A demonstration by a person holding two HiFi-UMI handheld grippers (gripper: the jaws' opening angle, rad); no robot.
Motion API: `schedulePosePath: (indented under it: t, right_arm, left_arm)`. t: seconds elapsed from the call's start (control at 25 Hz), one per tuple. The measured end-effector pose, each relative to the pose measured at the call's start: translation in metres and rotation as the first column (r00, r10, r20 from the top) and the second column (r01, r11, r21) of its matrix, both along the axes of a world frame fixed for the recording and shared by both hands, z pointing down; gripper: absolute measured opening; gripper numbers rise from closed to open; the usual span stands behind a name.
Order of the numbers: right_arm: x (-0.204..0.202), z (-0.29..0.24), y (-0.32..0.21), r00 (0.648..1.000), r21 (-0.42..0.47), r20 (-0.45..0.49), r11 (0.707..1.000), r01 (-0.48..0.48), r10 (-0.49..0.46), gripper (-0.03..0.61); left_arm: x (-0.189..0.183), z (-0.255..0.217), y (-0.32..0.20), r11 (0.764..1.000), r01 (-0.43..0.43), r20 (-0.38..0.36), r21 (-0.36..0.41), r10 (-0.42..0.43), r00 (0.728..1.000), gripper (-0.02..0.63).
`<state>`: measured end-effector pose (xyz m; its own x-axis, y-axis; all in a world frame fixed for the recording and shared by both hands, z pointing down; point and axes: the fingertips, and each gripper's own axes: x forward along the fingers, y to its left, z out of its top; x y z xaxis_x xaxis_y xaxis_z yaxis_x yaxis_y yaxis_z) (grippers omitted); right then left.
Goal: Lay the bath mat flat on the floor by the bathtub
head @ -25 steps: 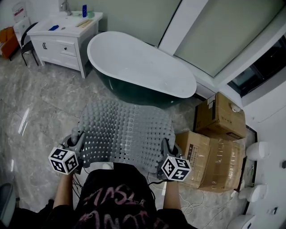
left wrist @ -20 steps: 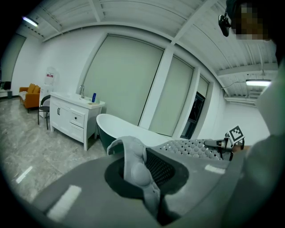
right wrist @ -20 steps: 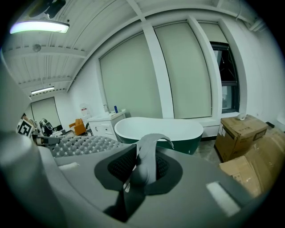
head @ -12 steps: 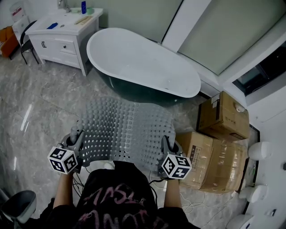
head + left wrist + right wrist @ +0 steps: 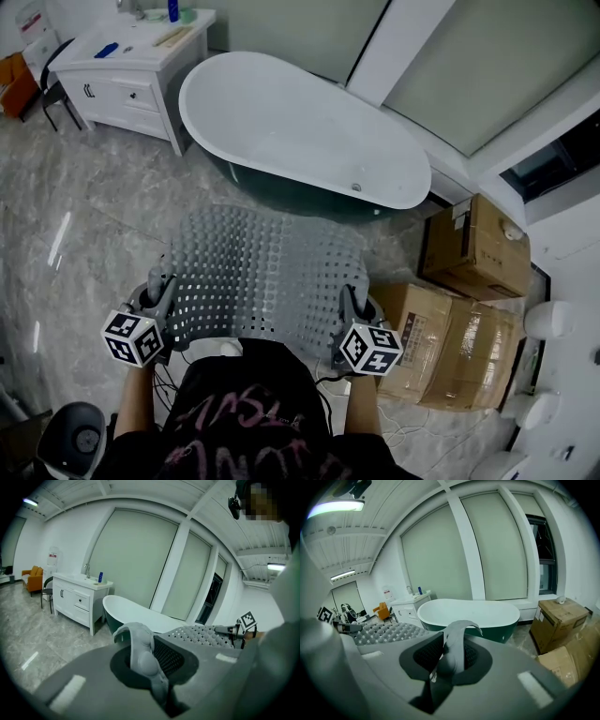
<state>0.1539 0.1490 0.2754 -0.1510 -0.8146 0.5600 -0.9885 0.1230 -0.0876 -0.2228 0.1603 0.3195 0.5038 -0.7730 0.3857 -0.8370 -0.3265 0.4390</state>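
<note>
The grey bath mat [image 5: 262, 272], dotted with holes and bumps, hangs spread in the air in front of the person [image 5: 248, 422], stretched between the two tools. The left hand-held gripper [image 5: 159, 289] is clenched on the mat's near left corner; in the left gripper view that corner [image 5: 140, 648] stands folded upright between the two jaws, which pinch it, and the rest of the sheet runs off to the right towards the other tool's marker cube. The right hand-held gripper [image 5: 349, 298] is clamped on the near right corner in the same way: in the right gripper view a curled flap of mat [image 5: 454, 644] rises from between its closed jaws, with the sheet running away to the left.

From the head view the mat reaches forward from both grips towards the bathtub [image 5: 300, 131], its far edge close to the tub's dark side. It is above the marble floor [image 5: 84, 216]; whether the far edge touches the floor cannot be told. Cardboard boxes [image 5: 473, 248] stand to the right of the mat, and a white cabinet [image 5: 122, 80] stands beyond the tub's left end
</note>
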Motion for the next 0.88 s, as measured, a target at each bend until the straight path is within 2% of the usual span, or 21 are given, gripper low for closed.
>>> schedulePosePath:
  t: [0.48,0.88]
  right_arm:
    - [0.011,0.01,-0.056,0.999,-0.042,0.013,0.999,0.031,-0.03,0.078]
    - [0.026,0.019,-0.081,0.997,-0.057,0.064,0.997,0.053,-0.049,0.078]
  left_arm:
    - [0.018,0.004,-0.046,0.999,0.012,0.022,-0.045,-0.011,1.0,0.024]
    - [0.038,-0.008,-0.067,0.998,0.015,0.074,-0.057,-0.01,0.997,0.025]
